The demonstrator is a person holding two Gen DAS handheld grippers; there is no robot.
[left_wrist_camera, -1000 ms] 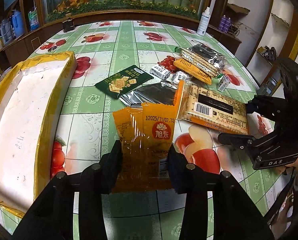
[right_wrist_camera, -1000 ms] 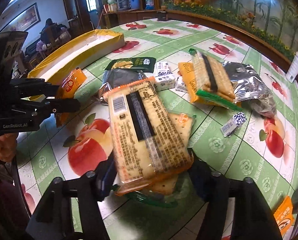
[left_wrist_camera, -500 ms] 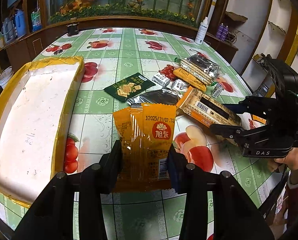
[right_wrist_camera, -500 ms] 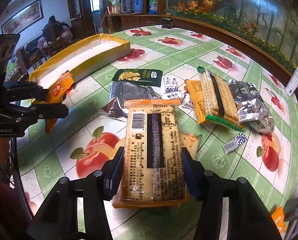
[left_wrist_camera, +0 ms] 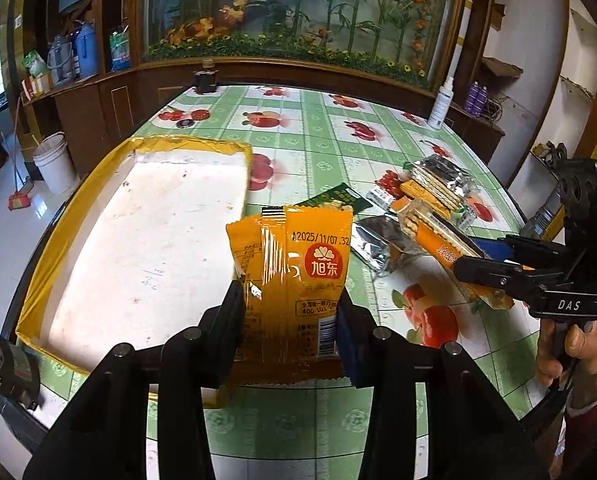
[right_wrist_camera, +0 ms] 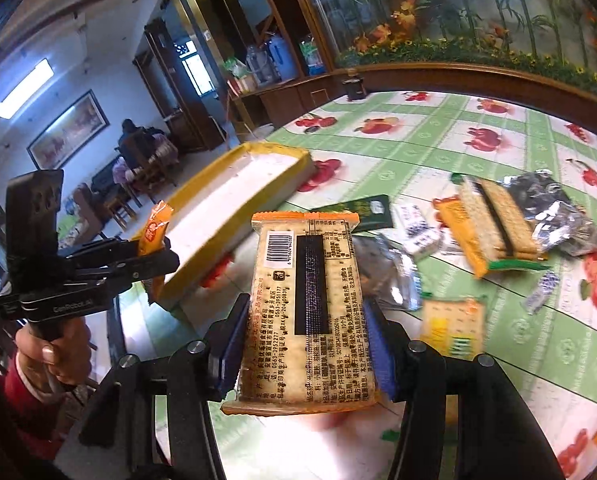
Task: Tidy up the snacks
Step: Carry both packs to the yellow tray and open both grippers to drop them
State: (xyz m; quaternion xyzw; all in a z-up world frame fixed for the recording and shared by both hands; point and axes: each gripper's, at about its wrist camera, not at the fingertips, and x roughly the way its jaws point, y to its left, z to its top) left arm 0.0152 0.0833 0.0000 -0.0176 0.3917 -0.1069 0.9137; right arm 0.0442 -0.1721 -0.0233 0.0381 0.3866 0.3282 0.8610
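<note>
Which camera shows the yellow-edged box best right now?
The left wrist view: the yellow-edged box shows nearly whole, its white floor bare. The right wrist view shows it farther off, foreshortened, with the left claw across its near end.

I've lifted the cracker pack [right_wrist_camera: 308, 312] clear of the table [right_wrist_camera: 498, 148]; a second ago it lay flat among the other snacks with my right gripper [right_wrist_camera: 302, 344] loosely around it, and now the pads press its sides. My left gripper [left_wrist_camera: 290, 324] has carried the orange packet [left_wrist_camera: 294, 280] up and across toward the yellow-edged box [left_wrist_camera: 146, 240], which now fills far more of that view.
</note>
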